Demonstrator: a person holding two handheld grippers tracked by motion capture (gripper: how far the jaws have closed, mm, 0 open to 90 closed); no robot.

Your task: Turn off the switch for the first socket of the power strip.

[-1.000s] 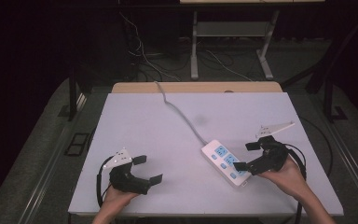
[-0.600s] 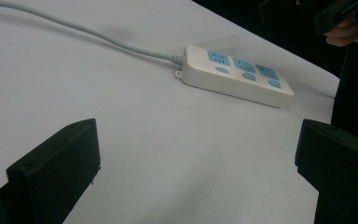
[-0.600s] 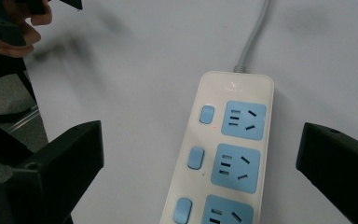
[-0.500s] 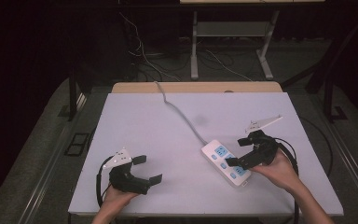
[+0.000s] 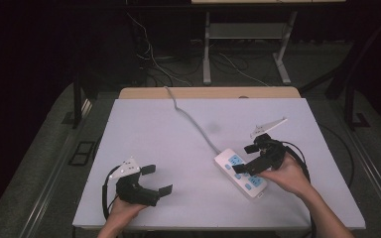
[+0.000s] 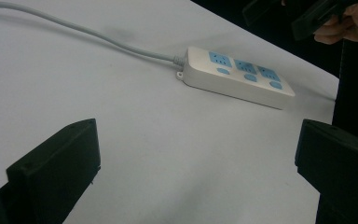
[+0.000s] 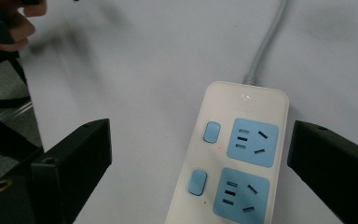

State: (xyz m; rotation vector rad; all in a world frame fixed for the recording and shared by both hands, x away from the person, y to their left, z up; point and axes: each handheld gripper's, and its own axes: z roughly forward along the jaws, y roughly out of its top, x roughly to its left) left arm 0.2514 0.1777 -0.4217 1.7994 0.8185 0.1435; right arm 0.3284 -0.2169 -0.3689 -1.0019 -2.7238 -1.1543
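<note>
A white power strip (image 5: 241, 174) with blue sockets and blue switches lies at the right of the white table, and its grey cable (image 5: 188, 116) runs off toward the far edge. My right gripper (image 5: 245, 158) hovers open just over the strip. In the right gripper view its jaws (image 7: 203, 140) stand wide apart on either side of the strip's cable end (image 7: 223, 186). My left gripper (image 5: 156, 179) is open near the front left edge with nothing between its jaws. In the left gripper view, beyond the open jaws (image 6: 196, 182), the strip (image 6: 237, 77) lies farther off.
The white table top (image 5: 154, 129) is bare around the strip. A wooden strip (image 5: 208, 92) borders the far edge. Behind it stand desk legs and loose cables (image 5: 228, 64) on a dark floor. The table's right edge (image 6: 321, 74) runs just behind the strip.
My right gripper has moved left, from beside the strip's near end to over the strip. The left gripper and the strip have stayed put.
</note>
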